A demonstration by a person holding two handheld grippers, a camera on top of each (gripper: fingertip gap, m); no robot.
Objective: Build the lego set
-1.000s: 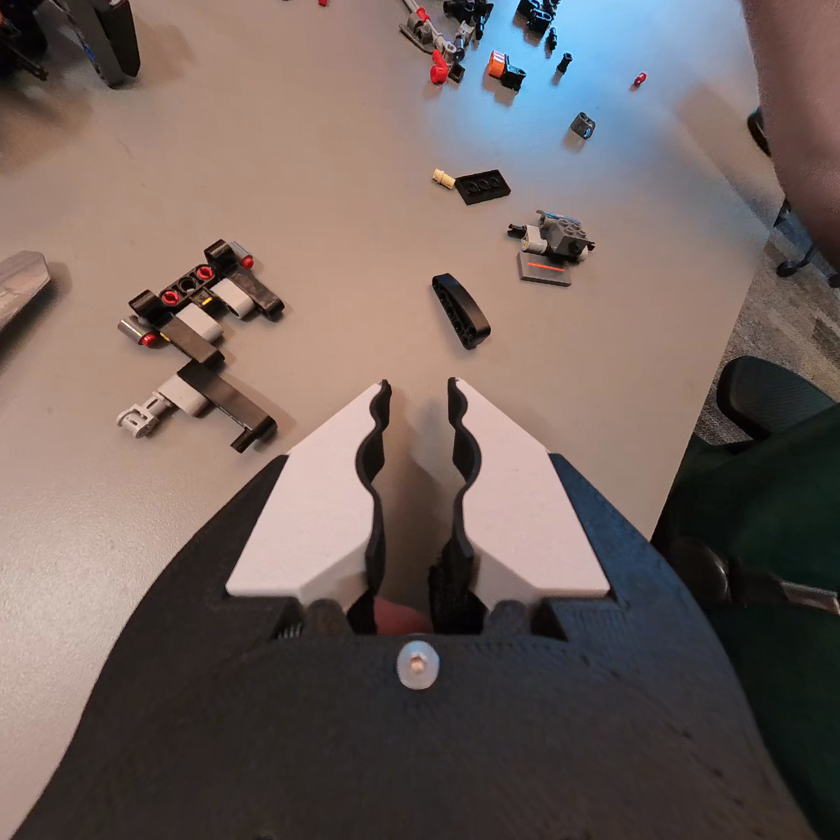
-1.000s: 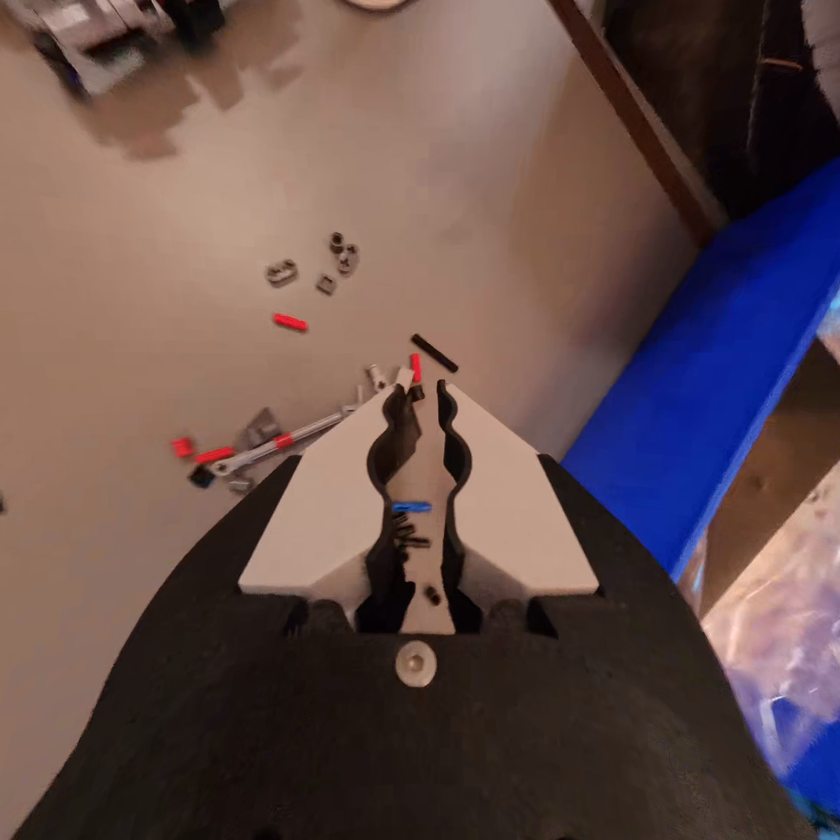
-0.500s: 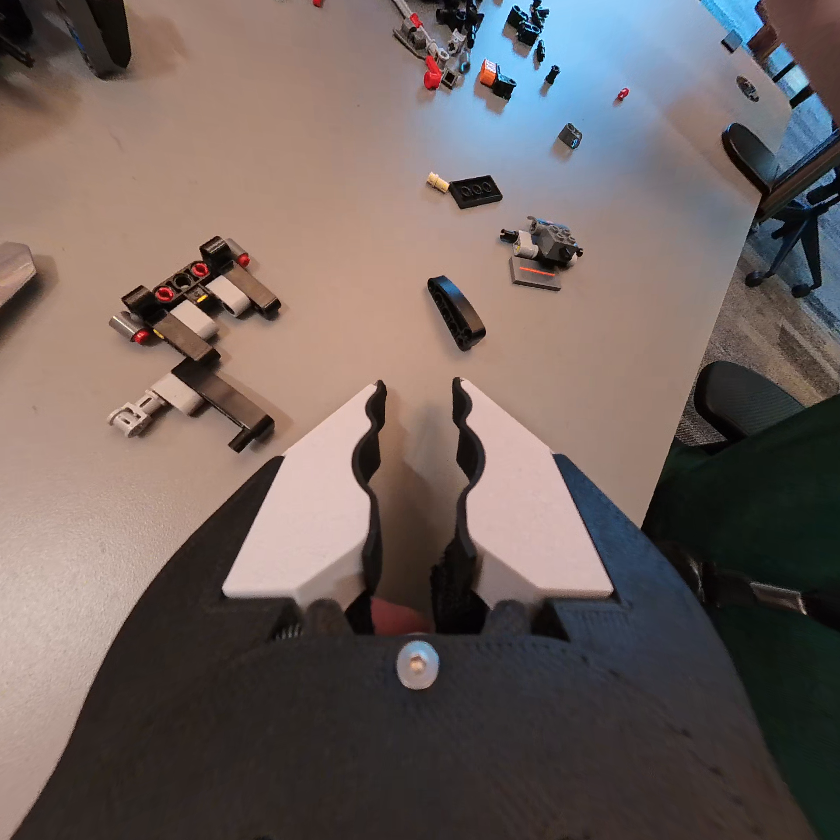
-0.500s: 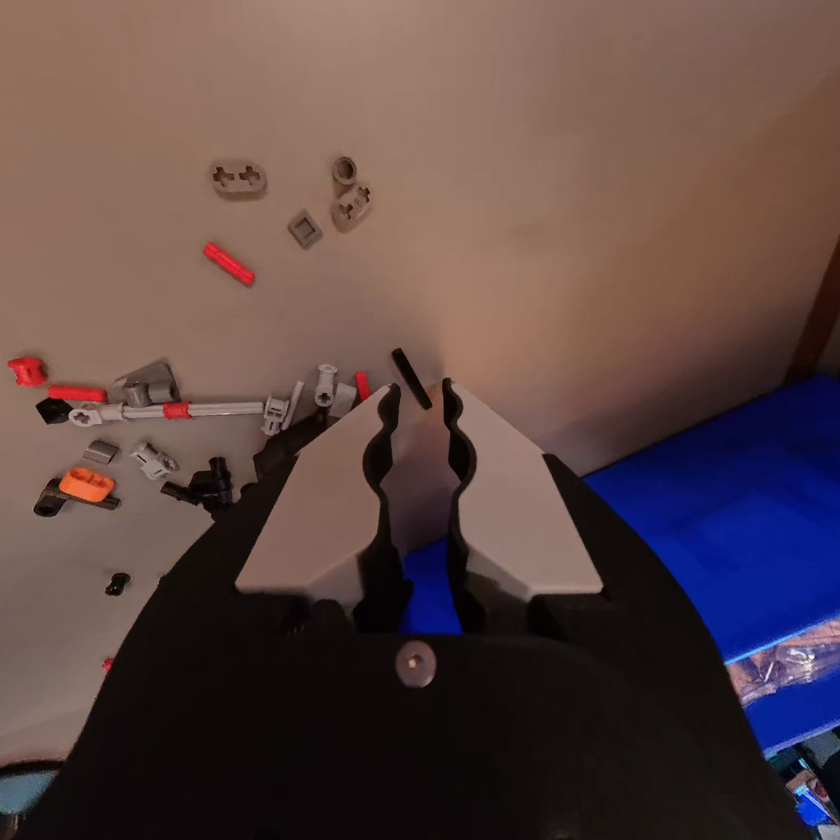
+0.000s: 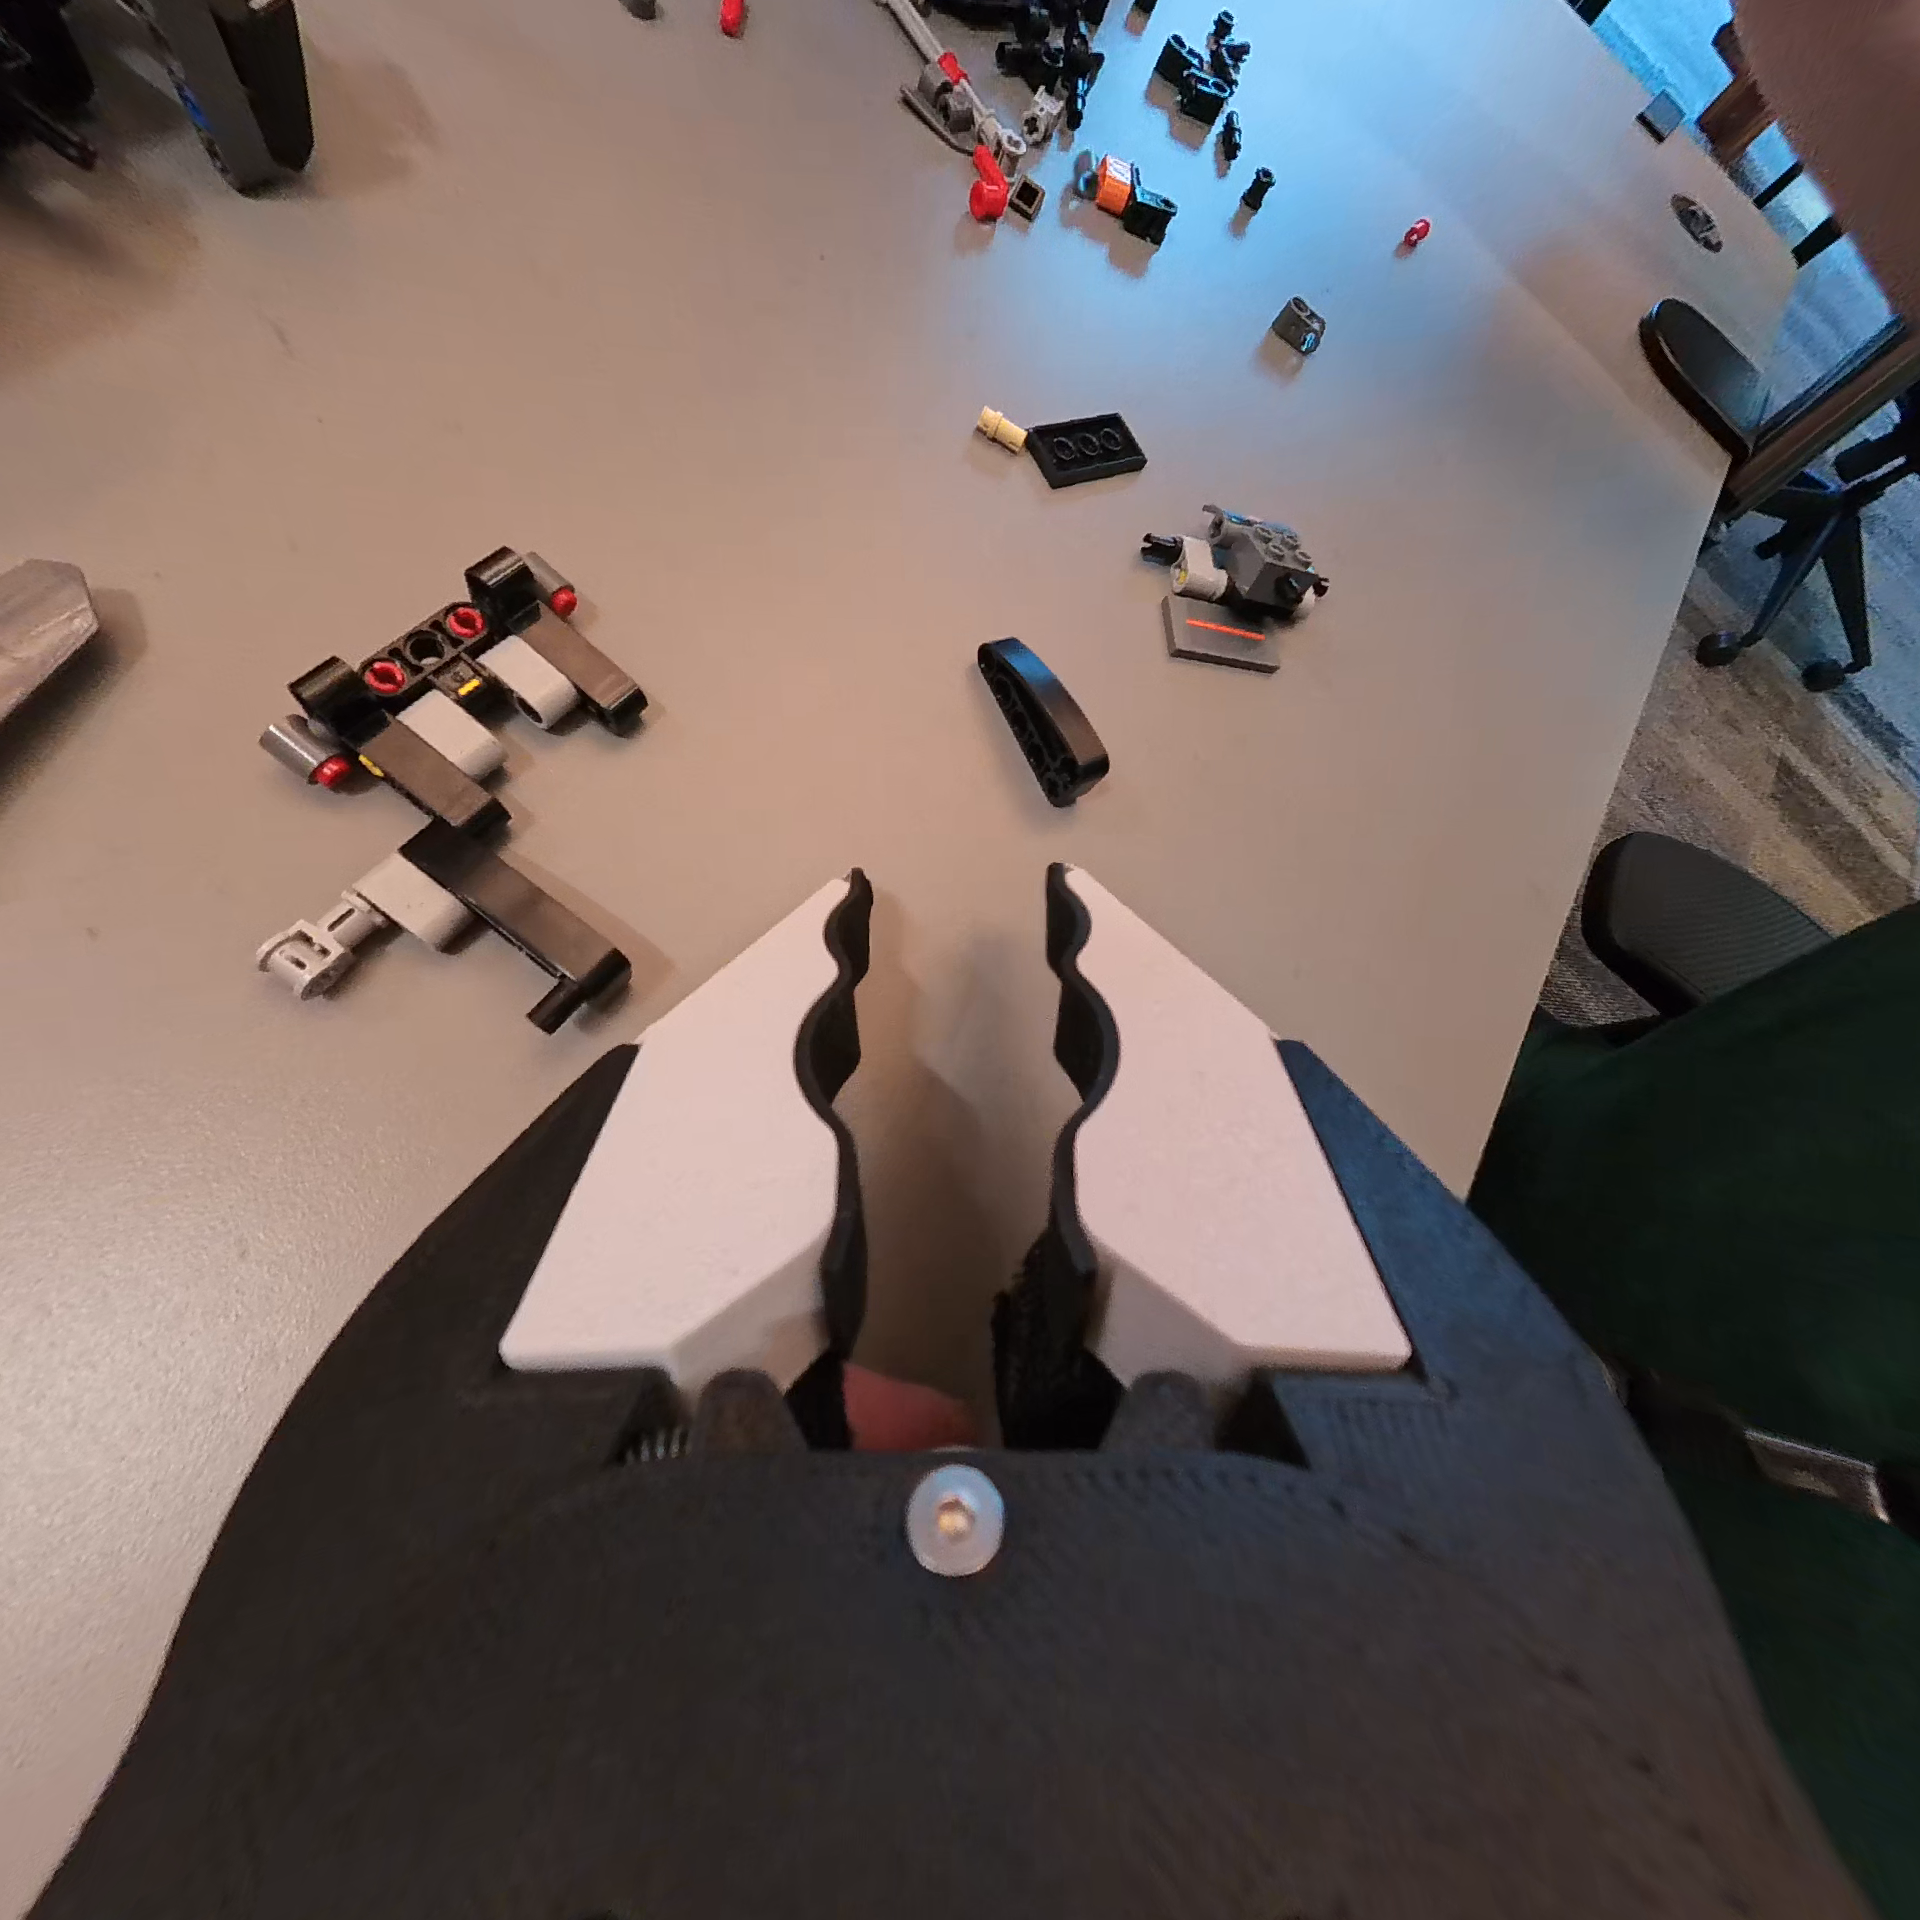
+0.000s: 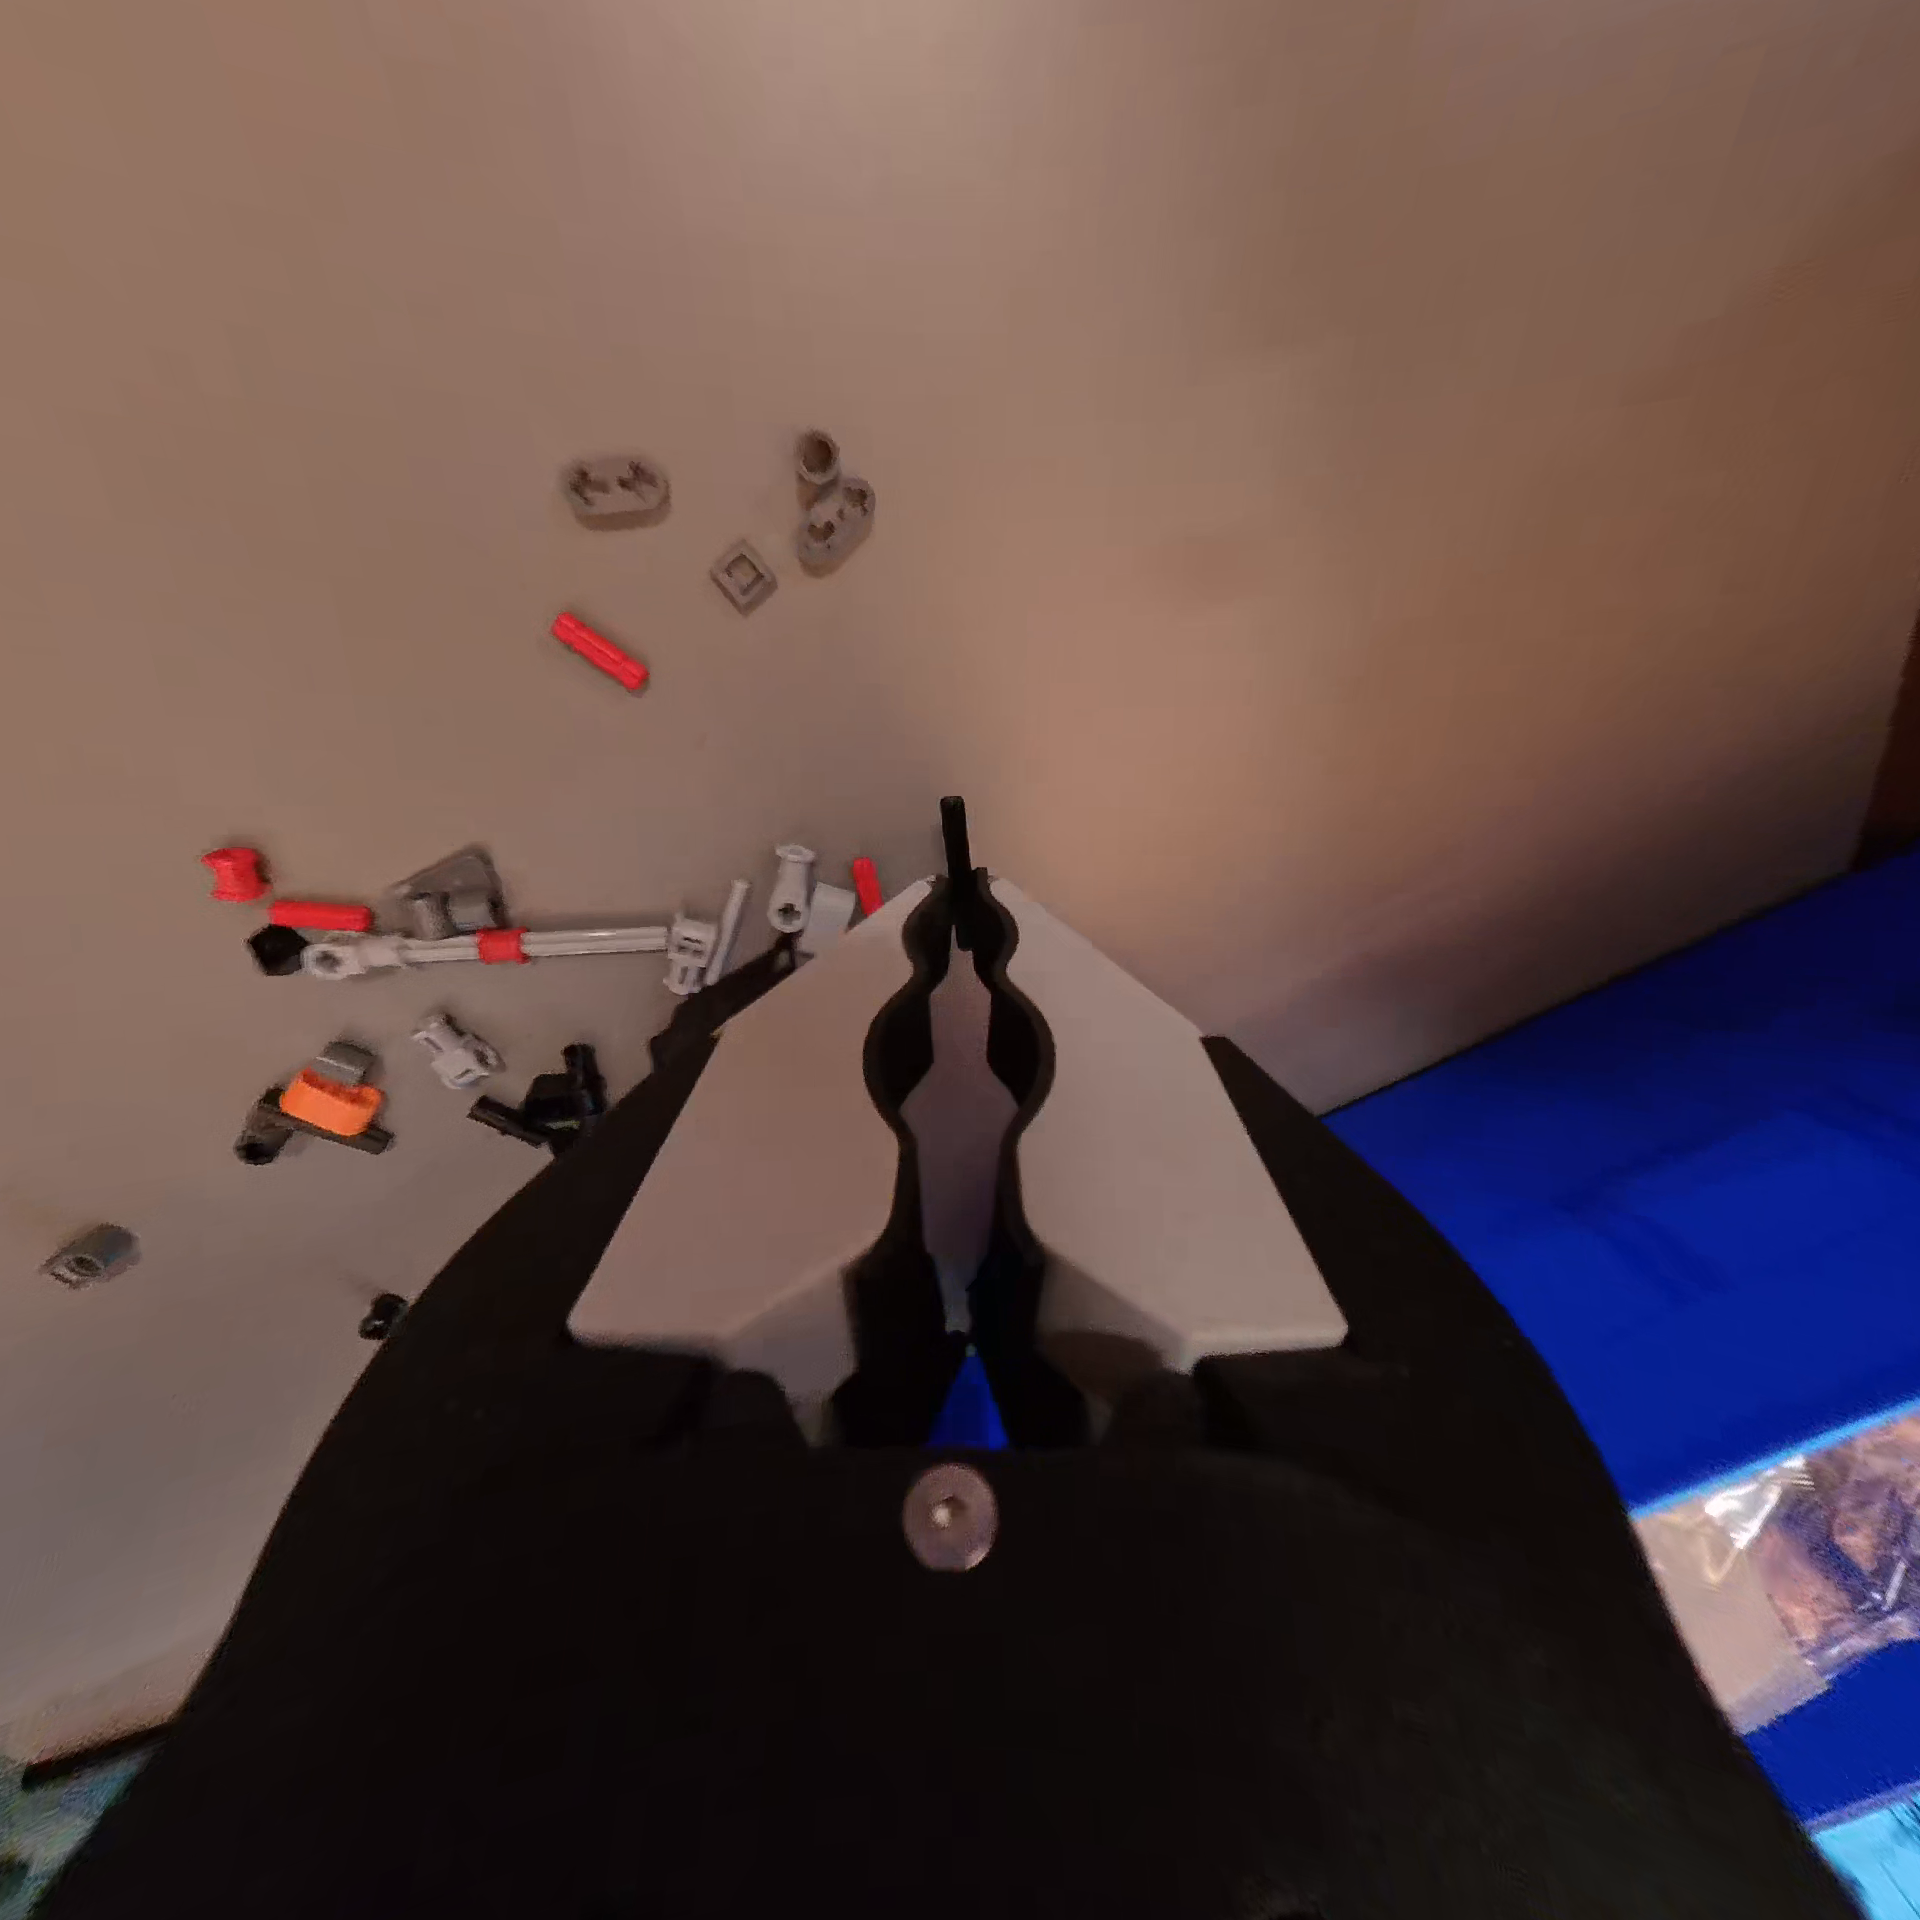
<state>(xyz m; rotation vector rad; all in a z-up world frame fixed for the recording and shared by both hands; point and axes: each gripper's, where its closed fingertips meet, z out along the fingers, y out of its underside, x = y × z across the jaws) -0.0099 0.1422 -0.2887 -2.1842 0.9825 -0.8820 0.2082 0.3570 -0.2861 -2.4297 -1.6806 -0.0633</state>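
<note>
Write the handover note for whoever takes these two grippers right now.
Right gripper: jaws shut on a thin black axle, which sticks out past the tips.
Left gripper: jaws open, empty, over the table.
Things: a black and grey sub-assembly lies left of the left gripper, a curved black beam just ahead of it. Loose small parts lie left of the right gripper, among them a long grey rod.
Done: axle picked.
Left: fit the axle; most parts are unjoined.

You have two black-and-grey assemblies (image 5: 447, 686) (image 5: 447, 925), one curved black beam (image 5: 1042, 720), one black plate (image 5: 1086, 451), and two office chairs (image 5: 1756, 416) (image 5: 1694, 925).
</note>
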